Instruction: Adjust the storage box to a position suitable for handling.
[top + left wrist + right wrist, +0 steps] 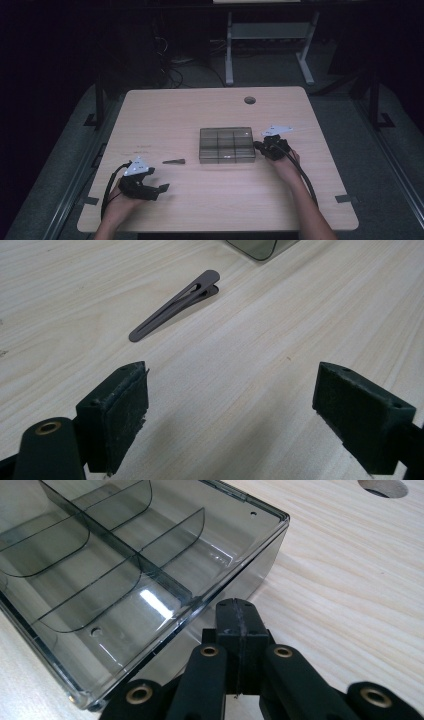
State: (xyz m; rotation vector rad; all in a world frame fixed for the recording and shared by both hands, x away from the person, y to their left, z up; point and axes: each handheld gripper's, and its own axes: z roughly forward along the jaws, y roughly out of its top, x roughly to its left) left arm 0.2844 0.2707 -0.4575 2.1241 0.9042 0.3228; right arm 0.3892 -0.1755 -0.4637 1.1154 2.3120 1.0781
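Now we keep the left gripper (230, 405) wide, jaws empty, and advance to the clip (176, 304) at its 11 o'clock; the right gripper (239, 617), closed empty, steadies the box (150, 555).

Light wood table (165, 115), round cable hole (250, 100) at far edge; white desk frame (270, 35) beyond.

Looks like a lab or test room to me. A plain light-wood bench (165, 115) with a cable hole (250, 100) is sitting on grey carpet (340, 100), cables (172, 67) are lying tangled on the floor behind it, and a white desk frame (270, 35) is standing in the dark background.
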